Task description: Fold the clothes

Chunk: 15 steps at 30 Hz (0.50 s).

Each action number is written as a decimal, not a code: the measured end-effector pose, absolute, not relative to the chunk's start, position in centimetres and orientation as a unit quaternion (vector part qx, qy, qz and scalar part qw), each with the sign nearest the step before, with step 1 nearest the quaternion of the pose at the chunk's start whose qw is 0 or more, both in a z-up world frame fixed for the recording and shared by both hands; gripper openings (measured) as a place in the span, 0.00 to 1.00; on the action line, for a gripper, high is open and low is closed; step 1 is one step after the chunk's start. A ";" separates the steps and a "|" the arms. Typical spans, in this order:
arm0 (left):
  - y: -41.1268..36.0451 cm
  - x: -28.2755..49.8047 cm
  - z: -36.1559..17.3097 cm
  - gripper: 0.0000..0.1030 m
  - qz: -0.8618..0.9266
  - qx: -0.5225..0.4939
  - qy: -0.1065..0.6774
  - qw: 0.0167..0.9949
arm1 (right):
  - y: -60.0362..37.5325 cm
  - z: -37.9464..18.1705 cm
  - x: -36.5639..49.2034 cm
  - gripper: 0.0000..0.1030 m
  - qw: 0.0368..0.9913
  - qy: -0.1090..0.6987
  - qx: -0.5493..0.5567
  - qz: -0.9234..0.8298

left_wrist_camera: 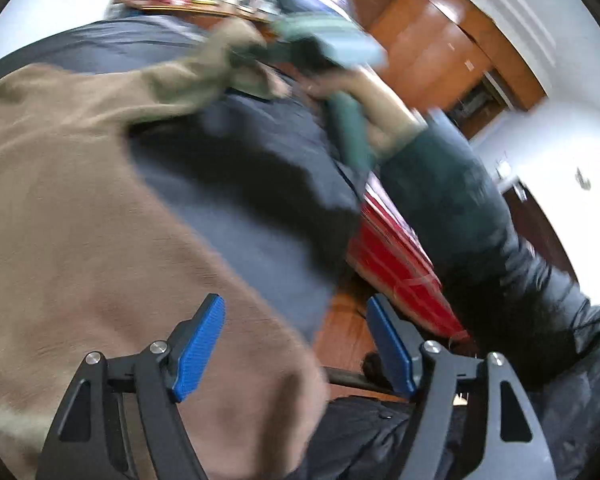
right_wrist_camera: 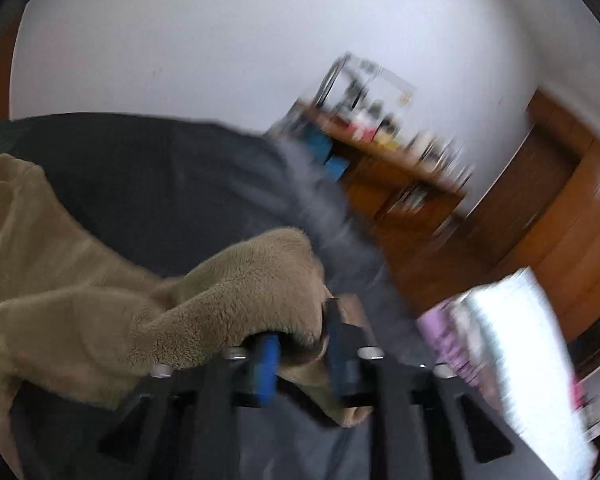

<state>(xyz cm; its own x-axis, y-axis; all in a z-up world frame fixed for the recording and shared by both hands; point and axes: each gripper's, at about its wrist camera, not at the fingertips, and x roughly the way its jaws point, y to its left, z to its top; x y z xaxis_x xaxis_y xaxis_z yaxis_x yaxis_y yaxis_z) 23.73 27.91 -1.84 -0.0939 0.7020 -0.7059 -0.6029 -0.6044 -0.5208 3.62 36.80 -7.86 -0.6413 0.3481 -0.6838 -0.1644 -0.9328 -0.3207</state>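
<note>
Left wrist cam: our left gripper [left_wrist_camera: 296,344] hangs wide w/ nothing between, tan fleece [left_wrist_camera: 80,208] spread from 9 o'clock; right wrist cam: right gripper [right_wrist_camera: 300,360] part-open w/ fleece corner between, grip unclear, soft n floppy, so take edges.

Walls: plain white wall [right_wrist_camera: 228,52], evenly lit. Floor: glossy reddish-brown wood floor [right_wrist_camera: 572,216] with bright reflections (also visible in the left wrist view). Furniture: a low wooden shelf unit [right_wrist_camera: 384,168] stands against the wall, carrying small coloured items, blurred beyond identification. A white panelled door [left_wrist_camera: 512,12] borders the floor.
</note>
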 end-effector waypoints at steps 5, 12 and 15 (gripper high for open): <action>19.1 21.1 -2.1 0.75 0.786 -0.507 -0.115 0.335 | 39.5 -7.4 7.5 0.73 0.139 -0.054 -0.393 0.907; 7.2 21.8 -2.3 0.75 0.854 -0.483 -0.125 0.147 | 32.3 -4.7 10.7 0.73 0.018 -0.040 -0.362 0.931; 4.1 23.3 -2.3 0.75 0.863 -0.476 -0.134 0.098 | 26.2 -5.2 10.4 0.73 -0.095 -0.060 -0.375 0.920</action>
<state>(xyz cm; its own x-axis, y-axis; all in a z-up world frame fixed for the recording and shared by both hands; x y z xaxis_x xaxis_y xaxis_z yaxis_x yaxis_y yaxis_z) 23.27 4.07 -2.31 -0.5272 0.2969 -0.7962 -0.0416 -0.9449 -0.3248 10.35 26.23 -5.18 -0.7009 -0.1297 -0.7014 0.2198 -0.9747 -0.0394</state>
